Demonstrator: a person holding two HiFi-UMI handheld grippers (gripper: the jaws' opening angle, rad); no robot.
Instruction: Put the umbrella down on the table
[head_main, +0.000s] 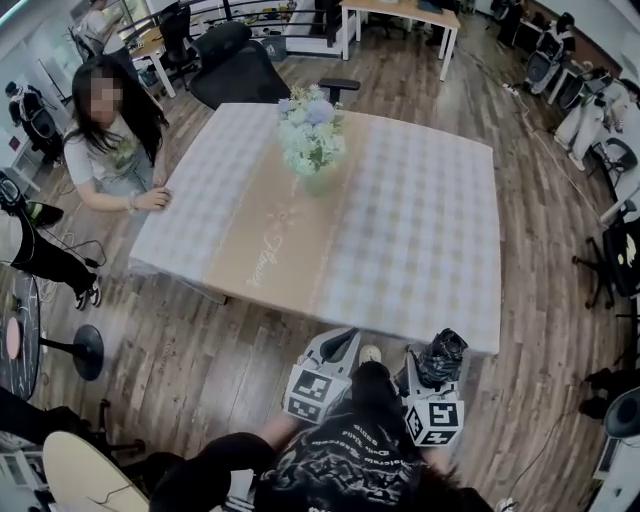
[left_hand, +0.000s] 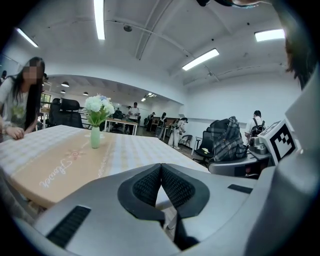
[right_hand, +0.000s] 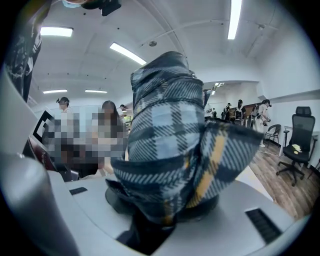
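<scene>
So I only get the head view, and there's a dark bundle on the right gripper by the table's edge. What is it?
Observer: The right gripper view shows it close up. It's a folded umbrella, dark blue plaid with yellow stripes, and the right gripper has its fingers closed on it.
Operator: And the left one, is it carrying anything?
Observer: No. In the left gripper view, the left gripper has its fingers pressed together at the tips, with nothing between them.
</scene>
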